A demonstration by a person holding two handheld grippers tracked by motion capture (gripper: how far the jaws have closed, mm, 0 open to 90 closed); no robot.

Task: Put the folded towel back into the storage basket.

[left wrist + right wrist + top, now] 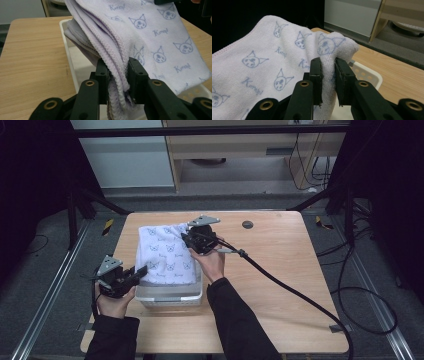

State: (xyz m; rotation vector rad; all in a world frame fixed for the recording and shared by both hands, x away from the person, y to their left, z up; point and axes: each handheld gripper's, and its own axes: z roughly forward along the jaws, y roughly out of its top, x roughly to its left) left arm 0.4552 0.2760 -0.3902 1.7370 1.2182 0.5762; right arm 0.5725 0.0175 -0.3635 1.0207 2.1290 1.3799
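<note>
Folded towel pinched at opposite ends by left gripper and right gripper, hovering over white basket, lowering in and letting go still to come.

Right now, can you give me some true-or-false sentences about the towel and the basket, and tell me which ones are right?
1. The towel has little cat faces printed on it. True.
2. The left hand-held gripper is open and touches nothing. False: it is shut on the folded edges of the towel.
3. The right hand-held gripper pinches a corner of the towel. True.
4. The basket under the towel is black. False: it is white.
5. The towel lies flat on the floor. False: it is held over the basket on the wooden table.
</note>
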